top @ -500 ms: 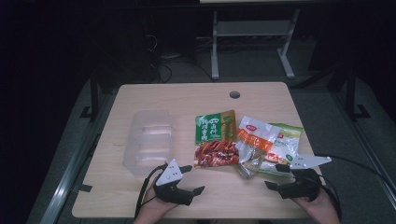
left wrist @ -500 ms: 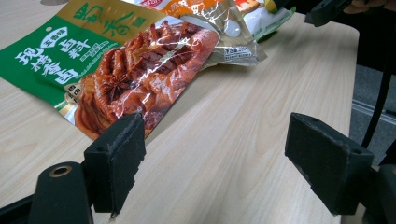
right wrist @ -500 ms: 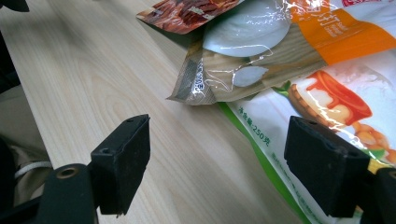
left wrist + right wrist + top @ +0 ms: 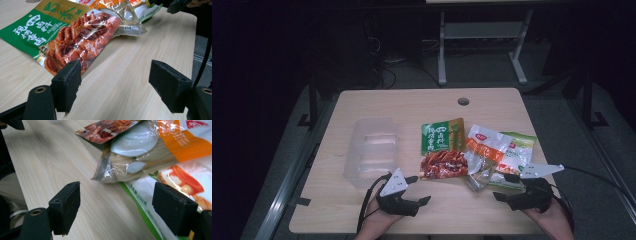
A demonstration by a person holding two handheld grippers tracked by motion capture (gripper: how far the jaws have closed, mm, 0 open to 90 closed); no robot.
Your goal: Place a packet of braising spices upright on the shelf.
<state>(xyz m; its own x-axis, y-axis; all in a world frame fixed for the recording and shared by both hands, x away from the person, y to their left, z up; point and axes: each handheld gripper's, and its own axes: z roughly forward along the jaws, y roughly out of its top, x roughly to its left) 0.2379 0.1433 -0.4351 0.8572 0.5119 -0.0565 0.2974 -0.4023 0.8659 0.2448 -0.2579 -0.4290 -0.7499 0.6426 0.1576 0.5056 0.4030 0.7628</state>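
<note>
Three snack packets lie overlapping on the wooden table: a green and red one, a clear one with an orange band and a green and white one. My left gripper rests near the front edge, open and empty, pointing at the red packet, whose corner lies just beyond its left jaw. My right gripper is open and empty too, just short of the orange-band packet and the green and white packet.
A clear plastic container stands left of the packets. A round cable hole sits near the table's far edge. Beyond the table stands a metal frame on a dark floor. Bare wood lies between the grippers.
</note>
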